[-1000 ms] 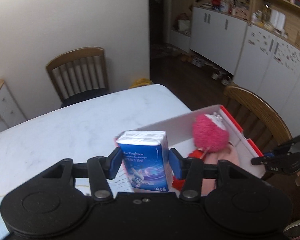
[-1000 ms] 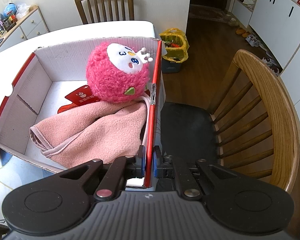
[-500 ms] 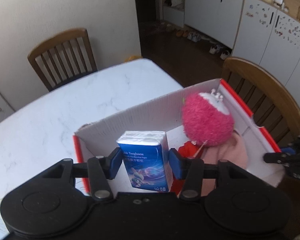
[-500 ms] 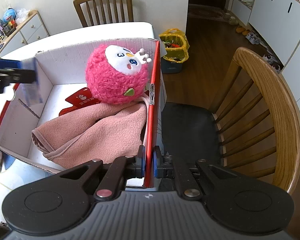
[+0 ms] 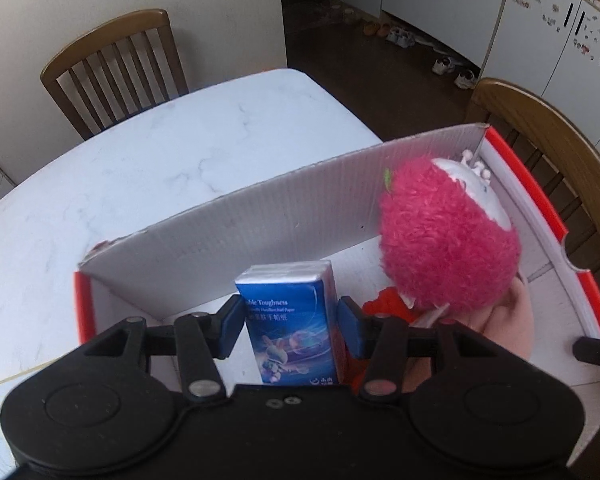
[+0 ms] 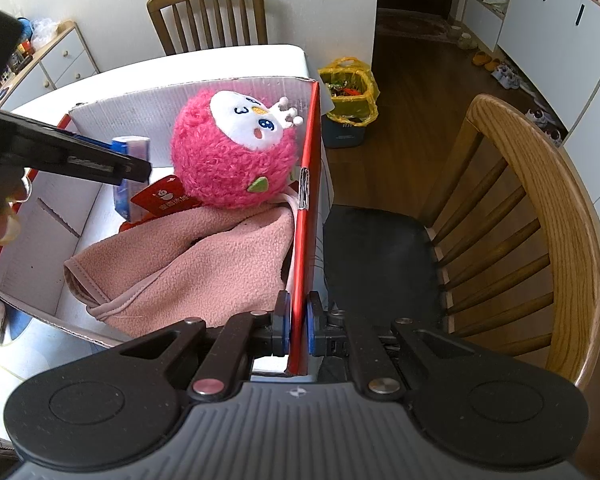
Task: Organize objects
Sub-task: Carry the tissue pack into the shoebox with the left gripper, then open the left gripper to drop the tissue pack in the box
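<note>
My left gripper (image 5: 291, 325) is shut on a blue tissue pack (image 5: 292, 328), holding it upright inside the open cardboard box (image 5: 260, 232) near its left end. In the right wrist view the same tissue pack (image 6: 134, 150) hangs in the box, partly hidden by the left gripper's arm. A pink plush toy (image 6: 236, 148) sits on a pink fleece cloth (image 6: 188, 268) in the box, with a red packet (image 6: 168, 200) beside it. My right gripper (image 6: 297, 326) is shut on the box's red right wall (image 6: 306, 208).
The box rests on a white marble table (image 5: 160, 160). Wooden chairs stand at the far side (image 5: 116, 68) and at the right (image 6: 540, 220). A yellow bag in a bin (image 6: 350, 96) sits on the floor beyond the table. White cabinets line the far wall.
My left gripper has come down and forward with the tissue pack, from above the table to inside the box. It has entered the right wrist view. The right gripper has kept still.
</note>
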Available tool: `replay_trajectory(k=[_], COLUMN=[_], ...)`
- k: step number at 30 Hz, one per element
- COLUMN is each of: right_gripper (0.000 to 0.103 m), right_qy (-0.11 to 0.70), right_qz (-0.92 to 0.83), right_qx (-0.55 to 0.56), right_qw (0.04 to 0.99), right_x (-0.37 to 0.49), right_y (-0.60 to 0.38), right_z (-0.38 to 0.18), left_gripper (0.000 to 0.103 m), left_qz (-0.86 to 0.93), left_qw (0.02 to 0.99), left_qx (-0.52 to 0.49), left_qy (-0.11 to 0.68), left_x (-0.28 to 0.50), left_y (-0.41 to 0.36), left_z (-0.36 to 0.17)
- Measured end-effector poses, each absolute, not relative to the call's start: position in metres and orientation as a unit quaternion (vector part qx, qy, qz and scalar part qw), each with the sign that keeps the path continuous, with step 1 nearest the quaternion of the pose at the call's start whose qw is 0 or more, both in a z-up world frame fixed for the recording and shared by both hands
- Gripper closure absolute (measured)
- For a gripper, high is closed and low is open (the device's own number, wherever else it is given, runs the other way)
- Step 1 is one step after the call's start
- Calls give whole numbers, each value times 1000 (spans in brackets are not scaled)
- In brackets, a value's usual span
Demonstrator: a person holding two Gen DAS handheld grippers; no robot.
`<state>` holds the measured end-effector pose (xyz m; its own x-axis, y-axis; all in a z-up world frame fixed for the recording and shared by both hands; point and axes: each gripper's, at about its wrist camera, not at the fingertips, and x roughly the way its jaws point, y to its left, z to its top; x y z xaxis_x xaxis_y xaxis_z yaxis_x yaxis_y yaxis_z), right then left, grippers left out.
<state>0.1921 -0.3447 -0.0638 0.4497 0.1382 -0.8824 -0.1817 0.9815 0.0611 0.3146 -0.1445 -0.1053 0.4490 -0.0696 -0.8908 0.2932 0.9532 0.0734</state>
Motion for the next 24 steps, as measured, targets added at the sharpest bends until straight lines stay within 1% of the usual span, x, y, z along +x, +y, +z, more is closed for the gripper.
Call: replay_trajectory(k=[6, 8, 9, 16, 20, 24], right_gripper=[95, 95, 95, 95, 95, 95], right_qy=[516, 516, 516, 516, 516, 516], right_qz=[93, 94, 94, 93, 93, 93], right_qx=[-19, -19, -19, -18, -18, -18], right_qw=[851, 851, 851, 851, 851, 851], right_x=[192, 192, 192, 192, 192, 191], right_y=[-345, -346, -346, -346, -346, -346], right_z=[-64, -64, -64, -64, -64, -64], left_gripper=[54, 58, 58, 58, 55, 55], left_qz=[-104, -108, -111, -110, -109, -104], left_qw=[838, 836, 835, 836, 839, 843], left_qx=[106, 102, 96, 92, 87, 84], left_qy=[524, 528, 530, 529, 526, 521], left_x=[323, 323, 324, 322, 315, 306], left_y=[-147, -147, -145, -141, -135, -126], left_z=[-117, -119, -120, -117, -111, -102])
